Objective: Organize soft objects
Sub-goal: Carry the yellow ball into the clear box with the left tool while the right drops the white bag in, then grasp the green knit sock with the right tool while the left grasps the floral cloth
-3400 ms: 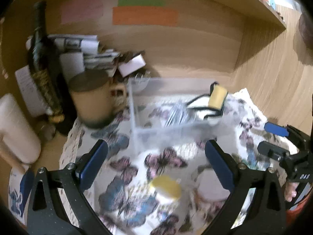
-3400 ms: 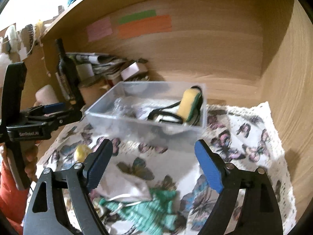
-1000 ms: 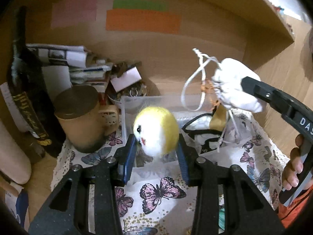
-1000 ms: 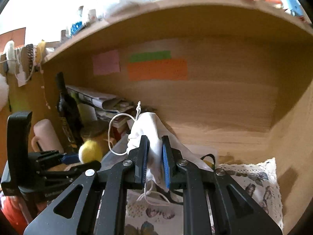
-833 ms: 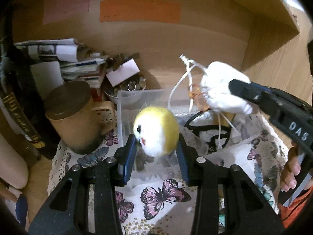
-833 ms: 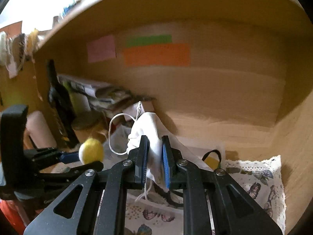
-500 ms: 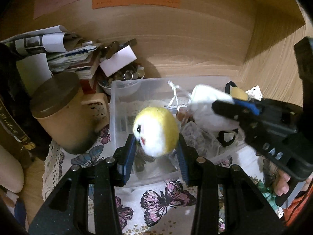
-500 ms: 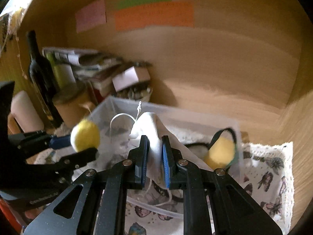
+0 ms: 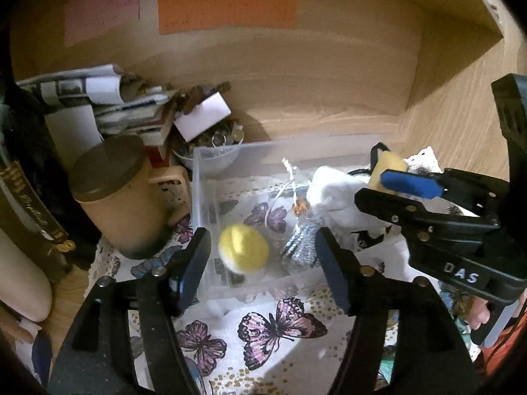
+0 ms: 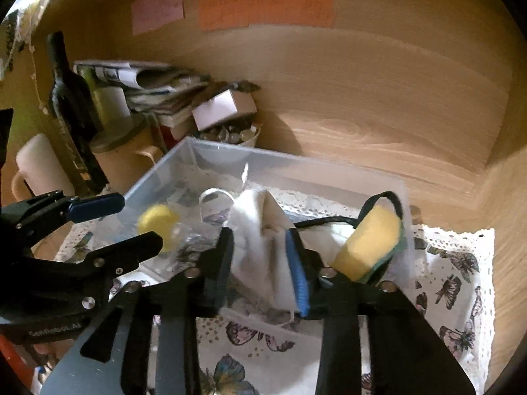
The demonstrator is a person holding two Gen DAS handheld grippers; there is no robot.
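Here, the putting-away step is judged to be in hand, with soft things being dropped into the clear plastic box (image 9: 210,177) that stands on the white cloth with butterfly prints (image 9: 283,326). The left gripper (image 9: 263,263) is seen with its blue-padded jaws spread wide, and nothing is held by it. The round fluffy yellow and white ball (image 9: 243,252) is seen blurred between those jaws, inside the box by its front wall; whether it is resting on the bottom cannot be told. The right gripper (image 10: 263,263) is parted a little, and the small white cloth bag with a white string (image 10: 260,230) sits between its jaws, over the box. Whether the bag is gripped or let go cannot be told. A yellow sponge with a green side (image 10: 369,243) leans in the box's right end. Next, the right jaws likely need to be opened wider, and both grippers lifted straight up so that the string is not caught.
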